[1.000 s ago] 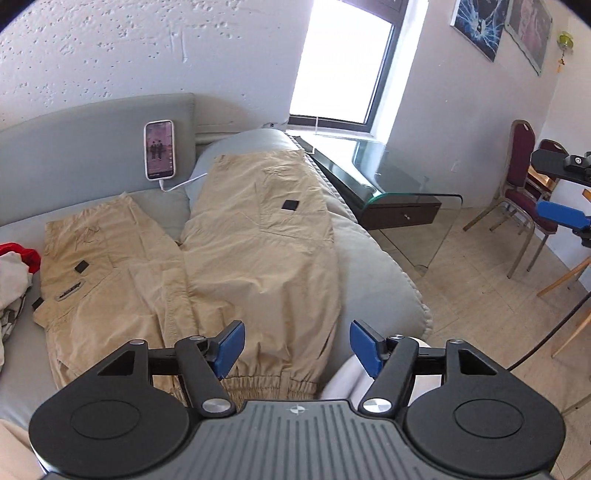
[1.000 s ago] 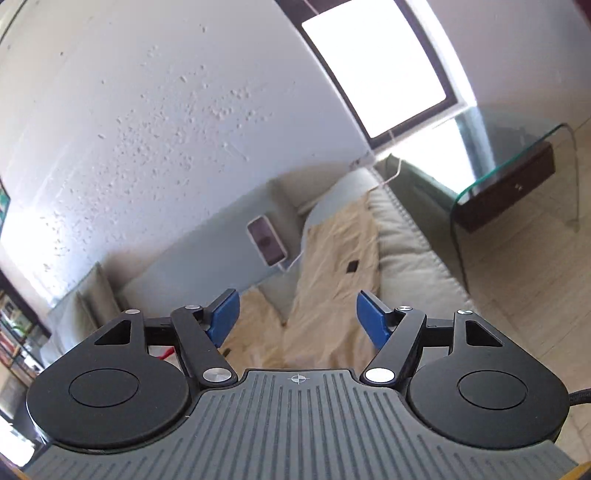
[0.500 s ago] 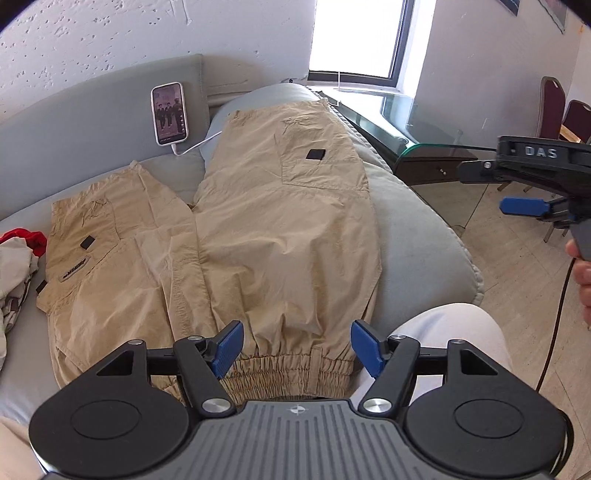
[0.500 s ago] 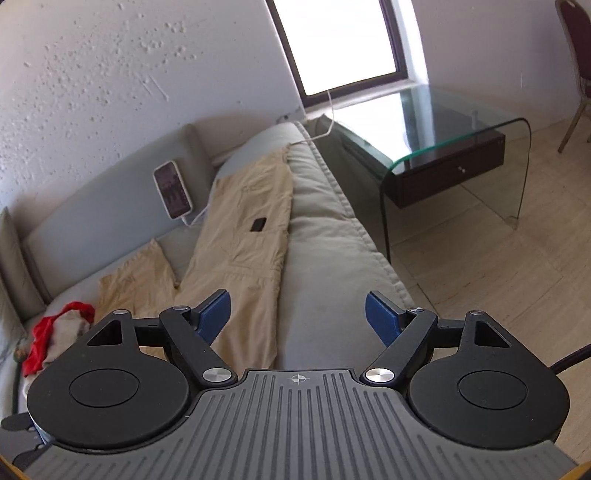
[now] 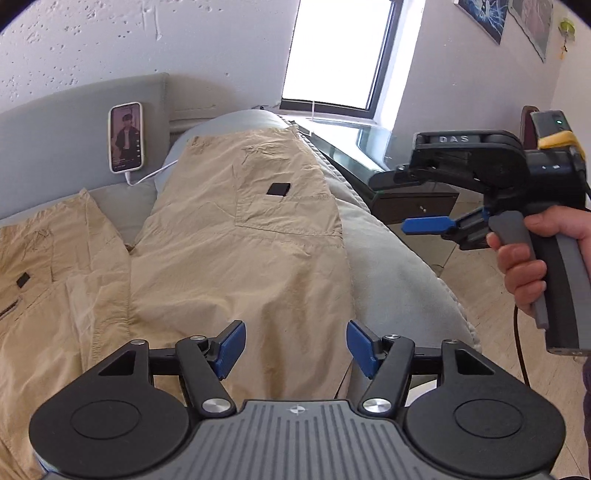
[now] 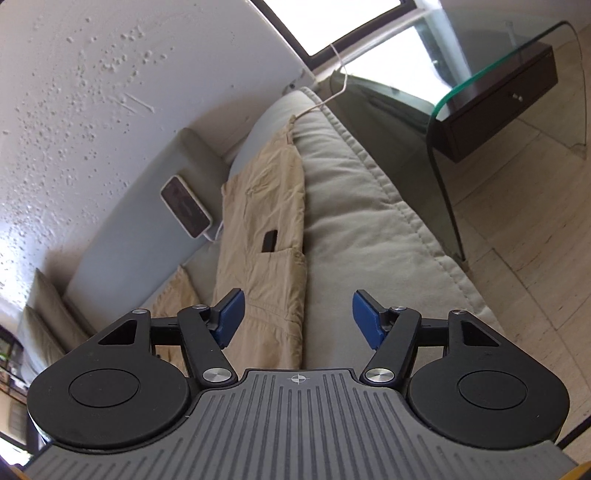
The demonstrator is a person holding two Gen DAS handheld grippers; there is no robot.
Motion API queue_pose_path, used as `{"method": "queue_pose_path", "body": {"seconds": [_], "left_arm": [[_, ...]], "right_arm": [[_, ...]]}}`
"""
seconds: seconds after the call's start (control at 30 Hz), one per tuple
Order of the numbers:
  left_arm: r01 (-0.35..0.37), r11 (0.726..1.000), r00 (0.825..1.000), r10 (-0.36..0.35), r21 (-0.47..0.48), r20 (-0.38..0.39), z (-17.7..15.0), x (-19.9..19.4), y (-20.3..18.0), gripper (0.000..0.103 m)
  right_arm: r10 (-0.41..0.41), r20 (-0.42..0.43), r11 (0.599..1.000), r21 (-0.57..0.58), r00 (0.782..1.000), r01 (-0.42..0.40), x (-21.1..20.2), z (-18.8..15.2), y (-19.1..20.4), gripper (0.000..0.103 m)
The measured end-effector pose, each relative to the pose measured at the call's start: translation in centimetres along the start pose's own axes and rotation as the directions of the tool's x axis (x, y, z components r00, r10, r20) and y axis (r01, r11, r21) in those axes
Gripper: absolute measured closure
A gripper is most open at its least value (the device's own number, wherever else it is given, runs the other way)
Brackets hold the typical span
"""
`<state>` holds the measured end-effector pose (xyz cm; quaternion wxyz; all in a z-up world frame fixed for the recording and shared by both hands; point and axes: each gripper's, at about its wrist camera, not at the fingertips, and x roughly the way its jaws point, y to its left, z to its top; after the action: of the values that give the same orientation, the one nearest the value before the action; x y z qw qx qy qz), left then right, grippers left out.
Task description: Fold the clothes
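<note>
Nothing's folded yet: your khaki cargo pants (image 5: 236,258) lie spread flat on the grey sofa (image 5: 399,273). Left gripper (image 5: 295,347) & right gripper (image 6: 297,319) both spread, jaws closing slightly, pinching nothing. All folds left.

So my sofa (image 5: 399,258) is grey with a padded back. My phone (image 5: 125,136) leans upright on that back, screen lit, white cable (image 5: 147,177) trailing off its bottom. Past the sofa's far arm there's a glass table (image 6: 480,85) with a dark drawer (image 6: 498,110), sitting under the window (image 5: 340,51). Pictures (image 5: 517,18) on the wall.
</note>
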<state>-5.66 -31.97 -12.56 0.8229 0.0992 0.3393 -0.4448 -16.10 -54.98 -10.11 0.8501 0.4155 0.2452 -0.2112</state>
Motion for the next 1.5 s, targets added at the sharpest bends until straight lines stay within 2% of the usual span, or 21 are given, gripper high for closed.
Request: {"method": "queue_pose_path", "body": {"seconds": [0.1, 0.3, 0.43, 0.5, 0.53, 0.57, 0.6, 0.7, 0.77, 0.83, 0.93, 1.07, 1.13, 1.23, 1.27, 1.37, 1.5], "left_arm": [[0.008, 0.998, 1.000, -0.007, 0.068, -0.010, 0.1, 1.9, -1.7, 0.036], [-0.047, 0.977, 0.997, 0.057, 0.208, -0.042, 0.3, 6.4, -5.0, 0.041], [-0.129, 0.958, 0.990, 0.138, 0.258, -0.018, 0.6, 8.4, -6.4, 0.036], [-0.179, 0.942, 0.983, 0.185, 0.283, 0.006, 0.7, 9.1, -7.2, 0.037], [-0.215, 0.927, 0.976, 0.218, 0.306, 0.025, 0.7, 9.2, -7.5, 0.047], [-0.246, 0.913, 0.968, 0.247, 0.326, 0.038, 0.6, 9.1, -7.5, 0.075], [-0.262, 0.904, 0.964, 0.264, 0.338, 0.042, 0.5, 9.1, -7.5, 0.085], [-0.295, 0.881, 0.954, 0.294, 0.369, 0.061, 0.3, 8.3, -7.2, 0.090], [-0.277, 0.889, 0.960, 0.275, 0.366, 0.058, 0.6, 7.4, -6.9, 0.093], [-0.234, 0.911, 0.971, 0.237, 0.340, 0.031, 1.3, 6.9, -6.4, 0.097], [-0.175, 0.947, 0.982, 0.187, 0.270, -0.022, 2.7, 6.8, -5.1, 0.098], [-0.120, 0.973, 0.988, 0.136, 0.199, -0.069, 4.0, 7.0, -3.7, 0.098], [-0.087, 0.984, 0.991, 0.101, 0.158, -0.087, 4.5, 6.9, -2.7, 0.098], [-0.057, 0.994, 0.993, 0.066, 0.088, -0.096, 5.0, 6.6, -1.0, 0.098], [-0.052, 0.996, 0.994, 0.059, 0.068, -0.095, 5.1, 6.4, -0.4, 0.098], [-0.029, 1.000, 0.995, 0.029, 0.004, -0.092, 5.1, 5.4, 1.2, 0.099], [0.010, 0.998, 0.998, -0.014, -0.066, -0.057, 5.0, 2.6, 3.9, 0.099]], "right_arm": [[0.024, -0.027, 0.999, 0.043, 0.999, -0.023, 2.3, 1.1, -1.0, 0.034], [0.075, -0.043, 0.996, 0.048, 0.996, -0.073, 6.6, 3.1, -1.9, 0.037], [0.101, -0.040, 0.995, 0.027, 0.994, -0.100, 8.7, 4.6, -1.9, 0.038], [0.102, -0.036, 0.995, 0.018, 0.994, -0.102, 9.6, 5.3, -2.1, 0.040], [0.099, -0.034, 0.995, 0.014, 0.994, -0.099, 10.1, 5.6, -2.2, 0.040], [0.095, -0.032, 0.995, 0.012, 0.995, -0.095, 10.4, 5.9, -2.3, 0.040], [0.094, -0.030, 0.996, 0.012, 0.995, -0.093, 10.8, 6.1, -2.5, 0.040], [0.102, -0.030, 0.995, 0.013, 0.994, -0.101, 11.6, 6.6, -2.9, 0.040], [0.118, -0.033, 0.993, 0.007, 0.992, -0.118, 12.1, 6.9, -3.0, 0.040], [0.128, -0.033, 0.992, 0.008, 0.991, -0.128, 12.9, 7.4, -3.2, 0.040], [0.132, -0.013, 0.990, 0.044, 0.991, -0.131, 14.4, 8.8, -3.5, 0.040], [0.148, -0.010, 0.985, 0.091, 0.989, -0.146, 17.2, 11.3, -3.0, 0.043], [0.143, -0.012, 0.986, 0.087, 0.990, -0.141, 18.6, 12.5, -2.4, 0.049], [0.127, -0.035, 0.990, 0.064, 0.991, -0.125, 20.4, 13.6, -1.7, 0.070], [0.115, -0.038, 0.993, 0.035, 0.993, -0.114, 20.6, 13.7, -1.2, 0.094], [0.081, -0.007, 0.993, -0.091, 0.997, -0.081, 20.3, 13.2, 0.7, 0.099], [0.066, 0.087, 0.970, -0.241, 0.994, -0.043, 17.4, 12.4, 5.1, 0.100]]}}
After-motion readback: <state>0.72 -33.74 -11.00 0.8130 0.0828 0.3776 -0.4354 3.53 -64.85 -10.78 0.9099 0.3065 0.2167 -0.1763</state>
